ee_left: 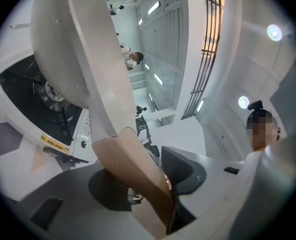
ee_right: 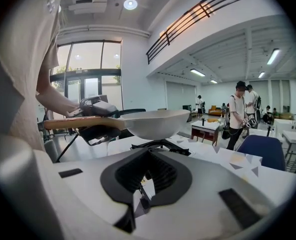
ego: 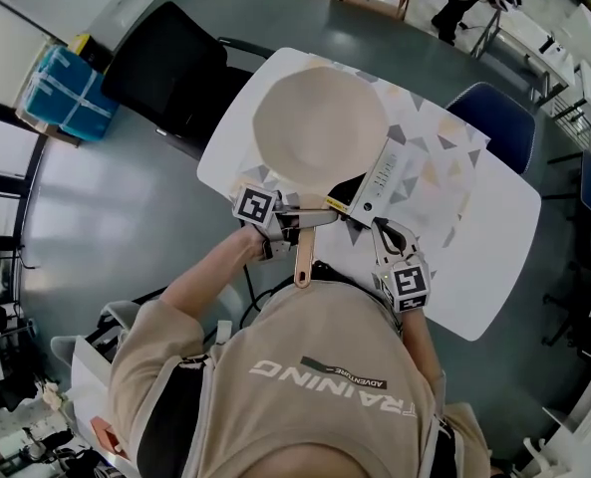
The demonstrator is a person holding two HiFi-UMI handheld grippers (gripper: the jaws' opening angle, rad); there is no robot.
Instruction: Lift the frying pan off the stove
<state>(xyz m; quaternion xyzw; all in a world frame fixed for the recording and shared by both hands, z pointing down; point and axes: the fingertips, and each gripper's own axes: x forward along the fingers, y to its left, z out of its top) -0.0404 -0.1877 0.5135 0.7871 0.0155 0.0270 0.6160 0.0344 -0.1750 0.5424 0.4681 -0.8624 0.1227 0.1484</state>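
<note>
The cream frying pan point(ego: 320, 127) hangs level above the white gas stove point(ego: 380, 182), with clear air between its base and the black burner point(ee_right: 160, 146). My left gripper point(ego: 300, 222) is shut on the pan's wooden handle point(ego: 305, 252), and the handle point(ee_left: 138, 169) runs between its dark pads. Seen from the right gripper view, the pan point(ee_right: 155, 123) floats over the burner with the left gripper point(ee_right: 95, 119) clamped on the handle. My right gripper point(ego: 360, 229) sits at the stove's near edge, its jaws point(ee_right: 143, 184) together with nothing held.
The stove stands on a white table point(ego: 474, 267) with a triangle-patterned mat. A black chair point(ego: 165, 68) is at the far left, a blue chair point(ego: 494, 118) at the far right. Blue boxes point(ego: 61, 93) rest on the floor. People point(ee_right: 240, 109) stand in the background.
</note>
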